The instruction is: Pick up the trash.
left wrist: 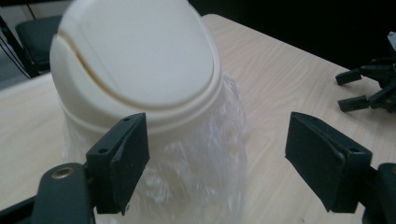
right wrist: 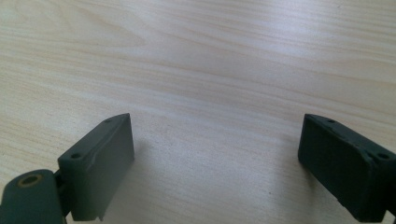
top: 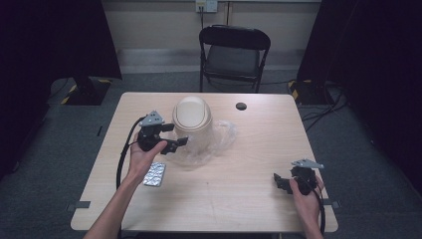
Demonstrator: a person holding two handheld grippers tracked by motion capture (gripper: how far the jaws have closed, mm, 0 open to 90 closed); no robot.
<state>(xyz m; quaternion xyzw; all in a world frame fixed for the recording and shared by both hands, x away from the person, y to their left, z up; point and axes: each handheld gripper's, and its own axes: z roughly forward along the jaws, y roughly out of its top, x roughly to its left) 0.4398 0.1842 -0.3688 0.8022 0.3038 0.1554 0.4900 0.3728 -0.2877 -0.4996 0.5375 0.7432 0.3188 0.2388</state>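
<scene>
From my seat at the remote desk, I read this as work on the small cream swing-lid bin (top: 192,122) and the clear plastic liner bag (top: 219,139) bunched around its base. My left gripper (top: 175,144) hangs just in front of the bin with its fingers spread; nothing is pinched, and the pads (left wrist: 125,158) have only air between them. In the left gripper view the bin sits ahead of the fingertips and toward the left pad, with the crinkled bag spilling down in front, between the two pads and a little beyond them. I cannot tell whether the left pad brushes the plastic.

My right gripper (top: 283,183) rests low near the table (top: 239,199) edge, well apart from the bin, fingers spread wide over bare wood in the right gripper view.

As for progress, I judge the job barely started or midway: the lid is seated on the body, yet the liner puddles loosely outside the bin on the table side away from my left fingers rather than sitting tucked in neatly. No grip is taken on either bin or bag.

The bin looks like smooth, rounded plastic, upright, with a curved seam across its domed lid. The bag is thin, glossy and heavily wrinkled. A foil blister pack of pills (top: 155,175) lies on the table just behind my left hand.
</scene>
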